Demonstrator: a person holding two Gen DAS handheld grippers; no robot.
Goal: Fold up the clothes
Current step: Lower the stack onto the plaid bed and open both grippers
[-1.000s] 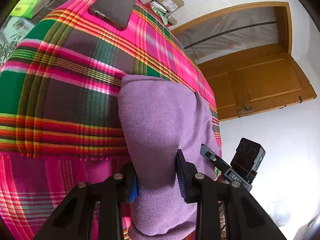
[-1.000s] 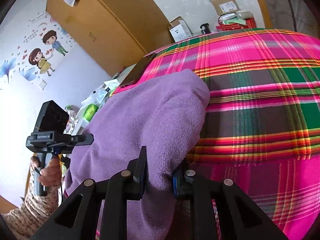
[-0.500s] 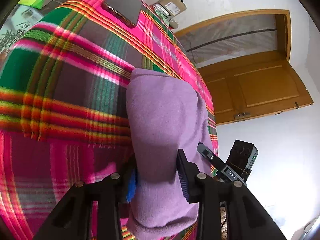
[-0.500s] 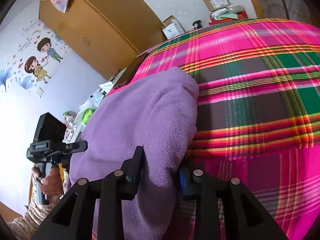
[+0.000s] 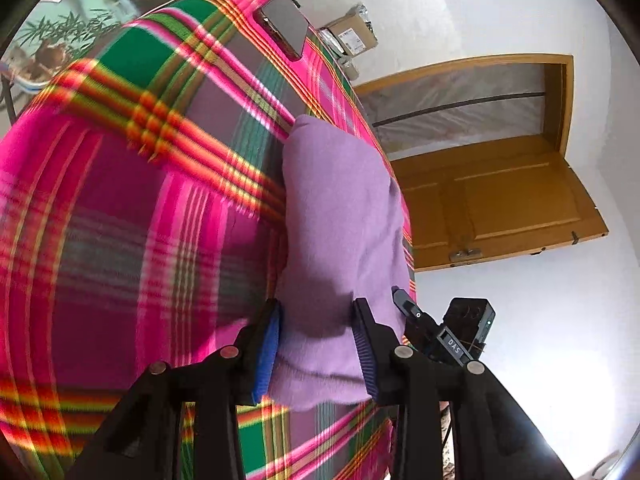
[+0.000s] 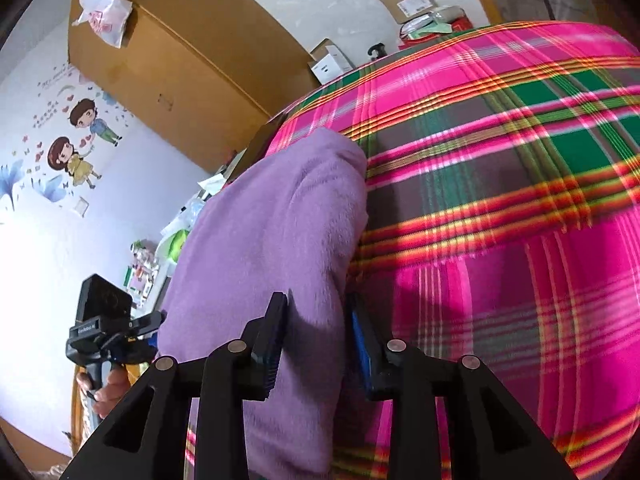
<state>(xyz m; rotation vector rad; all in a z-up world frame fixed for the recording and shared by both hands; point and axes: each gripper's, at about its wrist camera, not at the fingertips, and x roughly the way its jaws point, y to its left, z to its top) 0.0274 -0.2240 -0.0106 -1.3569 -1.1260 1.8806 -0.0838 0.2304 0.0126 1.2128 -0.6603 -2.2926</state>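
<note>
Left wrist view: one purple fleece garment [image 5: 340, 216], soft, napped, folded into a thick oblong; long axis running away from the camera across the plaid cloth [image 5: 120, 248], near end overhanging toward the lens. Left gripper [image 5: 318, 344] clamped on that near end, fabric bulging between two ribbed pads. Right wrist view: same garment [image 6: 272, 248], right gripper [image 6: 318, 336] likewise closed on its edge. One woven plaid cover, pink, green, orange. One dark phone [image 5: 286, 30], flat, at far edge. One wooden door [image 5: 496, 196].

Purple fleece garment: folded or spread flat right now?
Folded: the purple fleece garment forms a narrow doubled strip with a rounded far edge, pinched by left gripper and right gripper.
</note>
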